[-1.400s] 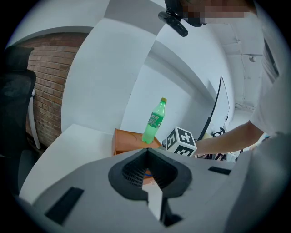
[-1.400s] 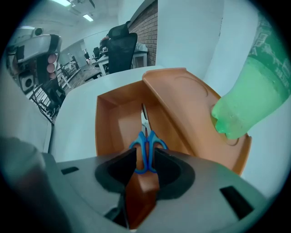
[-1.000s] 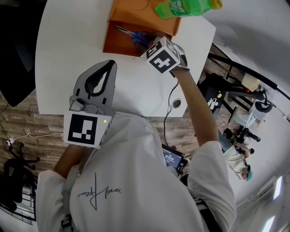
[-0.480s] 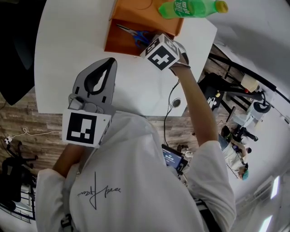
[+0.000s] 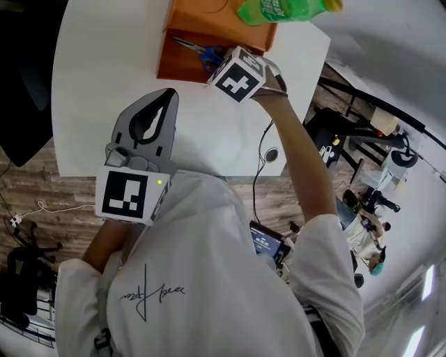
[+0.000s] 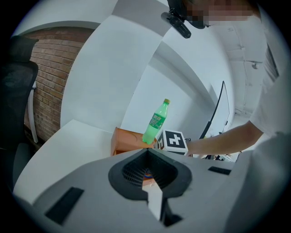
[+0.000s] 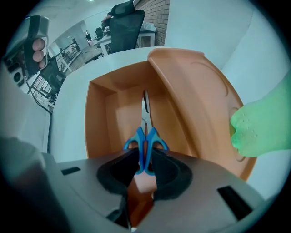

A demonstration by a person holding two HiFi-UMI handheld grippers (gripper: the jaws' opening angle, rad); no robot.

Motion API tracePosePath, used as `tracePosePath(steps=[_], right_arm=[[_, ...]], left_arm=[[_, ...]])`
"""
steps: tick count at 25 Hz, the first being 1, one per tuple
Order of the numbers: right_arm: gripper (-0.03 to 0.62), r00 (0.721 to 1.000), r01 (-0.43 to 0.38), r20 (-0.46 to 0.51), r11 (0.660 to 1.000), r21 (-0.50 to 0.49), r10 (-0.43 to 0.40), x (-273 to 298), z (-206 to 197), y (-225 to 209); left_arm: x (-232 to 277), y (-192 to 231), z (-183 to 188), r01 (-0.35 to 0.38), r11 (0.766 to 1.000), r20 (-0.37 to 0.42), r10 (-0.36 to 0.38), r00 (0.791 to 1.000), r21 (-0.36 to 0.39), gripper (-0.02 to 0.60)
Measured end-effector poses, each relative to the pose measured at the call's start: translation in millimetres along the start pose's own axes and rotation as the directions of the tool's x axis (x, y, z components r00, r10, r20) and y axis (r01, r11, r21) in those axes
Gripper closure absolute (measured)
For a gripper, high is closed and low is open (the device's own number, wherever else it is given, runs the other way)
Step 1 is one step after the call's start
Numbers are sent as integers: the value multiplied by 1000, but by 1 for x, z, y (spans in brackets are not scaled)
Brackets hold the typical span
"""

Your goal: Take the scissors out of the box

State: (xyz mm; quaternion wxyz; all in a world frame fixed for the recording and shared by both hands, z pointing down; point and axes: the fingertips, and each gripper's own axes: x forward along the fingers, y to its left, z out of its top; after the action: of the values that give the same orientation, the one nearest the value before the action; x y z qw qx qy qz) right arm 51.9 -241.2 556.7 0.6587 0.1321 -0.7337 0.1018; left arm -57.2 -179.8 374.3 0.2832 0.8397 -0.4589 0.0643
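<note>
Blue-handled scissors [image 7: 145, 141] lie in an open orange box [image 7: 113, 118] at the far side of the white table [image 5: 104, 70]. In the head view, only the blades and part of the handles of the scissors [image 5: 202, 50] show past the marker cube. My right gripper [image 7: 144, 166] points down into the box [image 5: 181, 66]. Its jaws are closing with the scissor handles between them, and the pads do not visibly press. My left gripper [image 5: 166, 97] rests shut and empty over the table's near part, aimed at the box [image 6: 125, 143].
A green plastic bottle [image 5: 279, 10] stands at the box's far right corner, beside the raised lid [image 7: 200, 91]; the left gripper view also catches the bottle [image 6: 156, 123]. Past the table's right edge are a cable, desks and chairs.
The right gripper's marker cube has shifted slightly left and farther over the box. The left gripper has stayed put.
</note>
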Motion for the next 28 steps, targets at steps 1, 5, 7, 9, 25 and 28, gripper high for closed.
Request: tracePosePath(steps=[1,5,7,9,25,28], right_arm=[[496,1000,-3,-2,1000,1,3,0,0,0],[497,1000,-2,13,1000,14,2,1,1,0],[497,1000,-7,25,1000,20,6,2,-1,1],[497,999,-5,34,1000,24,4,1,-1,0],[502,996,24,80,998,54,-29,-3,-5,6],[502,996,24,80,998,56,-29,-7,-7,9]], left_arm=[[0,-1,0,0,1000,-1,0,1000,2,584],[-1,-4,-3,-3,1000,-3,3,1000,5,584],[-2,-6,-4,-3,1000,-2,3,1000,7,584],[-3,-6,-2,-4,1000,0,4,1000,11,584],[-9,-13,-6,-8,999,-9,8,1000,50,584],[-11,-13,-5,-7,999,-3,7,1000,53,584]])
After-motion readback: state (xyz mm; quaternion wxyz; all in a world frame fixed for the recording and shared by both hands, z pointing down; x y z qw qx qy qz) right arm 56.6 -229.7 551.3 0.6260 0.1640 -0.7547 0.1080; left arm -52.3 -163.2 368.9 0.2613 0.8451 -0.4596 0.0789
